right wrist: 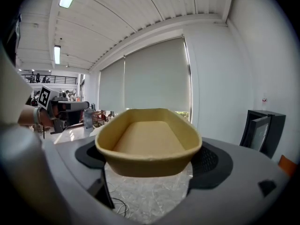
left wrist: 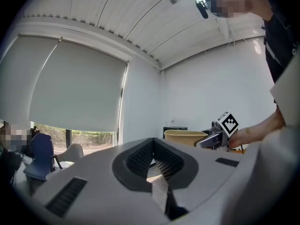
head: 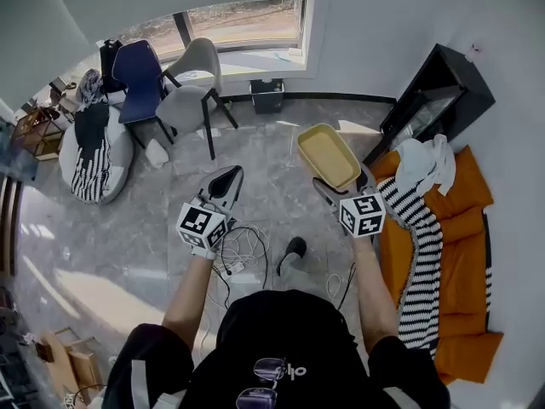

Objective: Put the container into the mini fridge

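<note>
— Where were the fingers at that moment?
— On my right gripper (head: 339, 187) the fingers (right wrist: 212, 162) were clamped on the near end of the container (right wrist: 149, 144), one on either side. It was a shallow yellow tub, open side up, nothing in it, sticking out roughly level past the tips.
— And the other side?
— The left gripper (head: 226, 182) had its fingers (left wrist: 139, 159) drawn together at the tips with nothing between them. I held it in the air beside the right one, apart from the tub.
— Where was the container relative to the target?
— Up off the marble floor (head: 128, 254), short of the mini fridge (head: 436, 99). That black cabinet stood against the white wall, ahead and to the right of the tub, clear of it. I could not tell from my screens whether its door was open.
— Anything around it?
— Orange cushions (head: 464, 254) just beside the fridge, with a striped cloth (head: 421, 262) and a white cloth (head: 426, 164) on them. Cables (head: 247, 250) lay on the floor under my grippers, and chairs (head: 192, 92) stood by the window.
</note>
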The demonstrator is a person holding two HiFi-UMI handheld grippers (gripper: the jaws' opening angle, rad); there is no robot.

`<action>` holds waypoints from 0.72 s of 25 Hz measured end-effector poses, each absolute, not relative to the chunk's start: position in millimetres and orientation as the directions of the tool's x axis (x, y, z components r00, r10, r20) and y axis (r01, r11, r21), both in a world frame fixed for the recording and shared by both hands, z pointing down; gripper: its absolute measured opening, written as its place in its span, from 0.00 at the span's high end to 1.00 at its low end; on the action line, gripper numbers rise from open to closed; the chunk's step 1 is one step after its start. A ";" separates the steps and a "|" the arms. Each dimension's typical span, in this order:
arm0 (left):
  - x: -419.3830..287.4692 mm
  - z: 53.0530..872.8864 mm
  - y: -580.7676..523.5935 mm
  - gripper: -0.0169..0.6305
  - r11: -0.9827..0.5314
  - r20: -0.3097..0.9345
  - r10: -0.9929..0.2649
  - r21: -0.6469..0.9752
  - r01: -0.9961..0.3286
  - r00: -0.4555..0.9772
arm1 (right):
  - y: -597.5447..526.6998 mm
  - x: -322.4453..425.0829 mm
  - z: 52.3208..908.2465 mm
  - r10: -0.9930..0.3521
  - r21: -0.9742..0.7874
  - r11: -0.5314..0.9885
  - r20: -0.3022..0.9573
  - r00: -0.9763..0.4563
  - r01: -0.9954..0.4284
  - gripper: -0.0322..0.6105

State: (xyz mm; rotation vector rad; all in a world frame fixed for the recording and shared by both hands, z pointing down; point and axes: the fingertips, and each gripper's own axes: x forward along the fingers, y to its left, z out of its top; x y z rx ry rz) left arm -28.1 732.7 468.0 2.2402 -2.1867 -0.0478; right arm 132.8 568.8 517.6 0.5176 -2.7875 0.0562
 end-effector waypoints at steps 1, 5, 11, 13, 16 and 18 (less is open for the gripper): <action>-34.4 467.8 717.8 0.96 -0.020 -0.011 -1.000 0.025 -0.999 0.020 | 553.8 125.6 518.8 -0.340 0.020 0.936 0.306 -0.889 -0.351 0.12; -59.4 464.7 662.3 0.96 0.000 0.002 -1.000 0.021 -1.000 0.001 | 494.5 97.7 520.0 -0.319 0.017 0.944 0.315 -0.894 -0.331 0.12; -94.7 460.5 586.4 0.96 0.026 0.004 -1.000 0.012 -1.000 -0.026 | 415.3 60.4 516.0 -0.295 0.019 0.953 0.308 -0.905 -0.304 0.12; -101.5 460.2 565.1 0.96 0.031 0.002 -1.000 0.016 -0.999 -0.031 | 395.6 50.1 514.8 -0.285 0.021 0.956 0.309 -0.907 -0.293 0.12; -108.8 463.2 536.9 0.96 0.031 0.006 -1.000 0.028 -0.999 -0.031 | 370.9 36.4 516.9 -0.277 0.019 0.958 0.315 -0.908 -0.286 0.12; -113.9 466.7 518.7 0.96 0.027 0.010 -1.000 0.035 -0.999 -0.027 | 354.9 28.7 521.7 -0.274 0.014 0.959 0.322 -0.906 -0.284 0.12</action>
